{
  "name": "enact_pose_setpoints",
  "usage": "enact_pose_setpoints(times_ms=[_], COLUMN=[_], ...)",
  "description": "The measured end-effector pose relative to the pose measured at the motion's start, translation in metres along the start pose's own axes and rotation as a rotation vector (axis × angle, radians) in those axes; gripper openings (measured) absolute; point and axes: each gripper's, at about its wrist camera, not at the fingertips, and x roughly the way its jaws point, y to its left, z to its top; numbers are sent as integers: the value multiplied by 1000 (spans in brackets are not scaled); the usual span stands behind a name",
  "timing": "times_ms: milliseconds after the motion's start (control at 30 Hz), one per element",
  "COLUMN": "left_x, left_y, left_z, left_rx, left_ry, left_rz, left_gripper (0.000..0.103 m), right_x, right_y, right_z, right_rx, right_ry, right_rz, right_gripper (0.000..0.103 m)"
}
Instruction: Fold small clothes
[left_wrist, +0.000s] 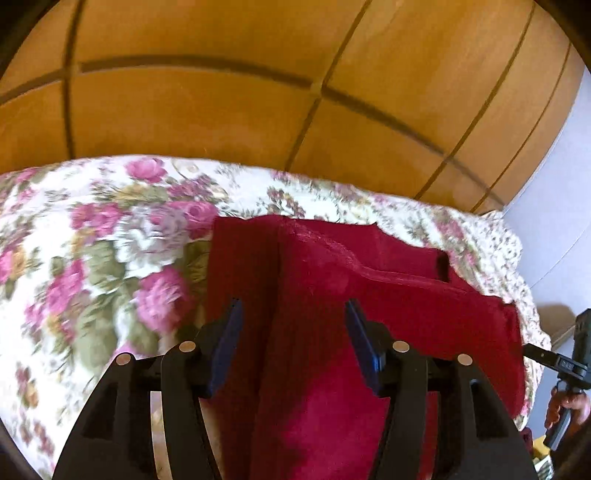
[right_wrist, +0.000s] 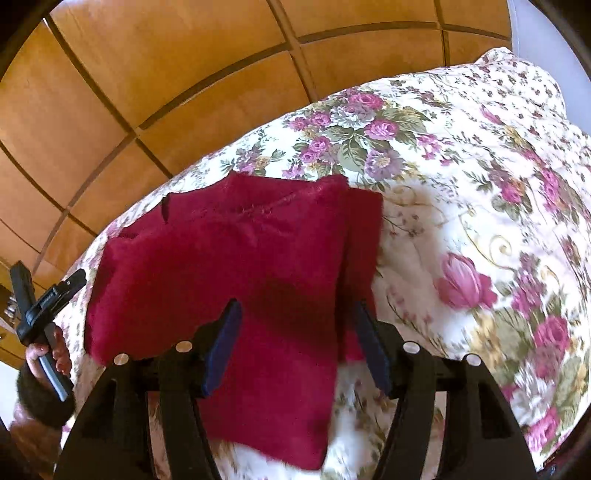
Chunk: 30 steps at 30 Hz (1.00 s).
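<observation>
A dark red knitted garment (left_wrist: 332, 280) lies partly folded on a floral bedspread (left_wrist: 92, 236). My left gripper (left_wrist: 293, 314) is open, its blue-padded fingers spread just above the garment's near part. In the right wrist view the same garment (right_wrist: 236, 266) lies flat with a folded flap along its right side. My right gripper (right_wrist: 295, 314) is open above the garment's near right part and holds nothing. The left gripper also shows at the left edge of the right wrist view (right_wrist: 74, 280), held in a hand.
Wooden wardrobe panels (left_wrist: 221, 92) rise behind the bed. A pale wall (left_wrist: 554, 184) stands to the right. The floral bedspread (right_wrist: 461, 221) spreads wide to the right of the garment. The right hand-held gripper (left_wrist: 535, 352) shows at the left wrist view's right edge.
</observation>
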Motion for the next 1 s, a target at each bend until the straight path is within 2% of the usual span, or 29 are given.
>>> enact_pose_setpoints(times_ms=[67,100,133,167,200,233,400,467,567,633,667,700,733,767,800,833,900,967,1000], left_x=[20,26,29,27,24,18,-15,-18,1,25,46,56,57,50,46,41,26,-1,-11], left_y=[1,2,0,-1,-2,-3,-9,-10,-12,-10,-9,-8,-8,-10,-12,-14,-18,-25,-31], left_z=[3,3,3,2,2,4,20,24,18,10,2,-4,-10,-15,-17,-16,-14,-14,-14], left_rx=[-1,-8,-12,-19,-26,-29,-40,-43,6,46,85,110,128,143,145,142,121,81,76], left_ry=[44,61,66,57,40,15,-136,-174,-161,-111,-50,-35,-58,-114,-129,-128,-158,-263,-287], left_rz=[41,38,25,16,15,14,-16,-5,91,152,199,218,223,237,264,291,316,325,312], left_gripper=[55,40,24,20,10,7,7,7,7,7,7,11,13,18,39,66,71,71,71], right_x=[12,17,21,24,28,29,14,13,32,46,51,54,53,49,45,39,19,4,1], right_y=[-4,-7,-9,-10,-11,-11,-24,-27,-33,-36,-36,-34,-32,-29,-27,-25,-21,-14,-10], right_z=[4,6,7,8,11,12,30,33,34,29,26,24,23,24,26,26,27,32,32], right_rx=[41,59,74,83,85,82,154,159,179,170,155,121,98,70,51,48,47,21,7], right_ry=[2,6,14,27,50,57,-38,-64,-25,-1,6,5,-3,-5,-6,-26,-135,-221,-237], right_rz=[13,29,45,58,62,64,112,104,80,56,45,36,32,22,13,0,-69,-67,-55], right_gripper=[62,60,48,38,18,7,6,6,7,12,14,17,20,23,32,39,50,49,42])
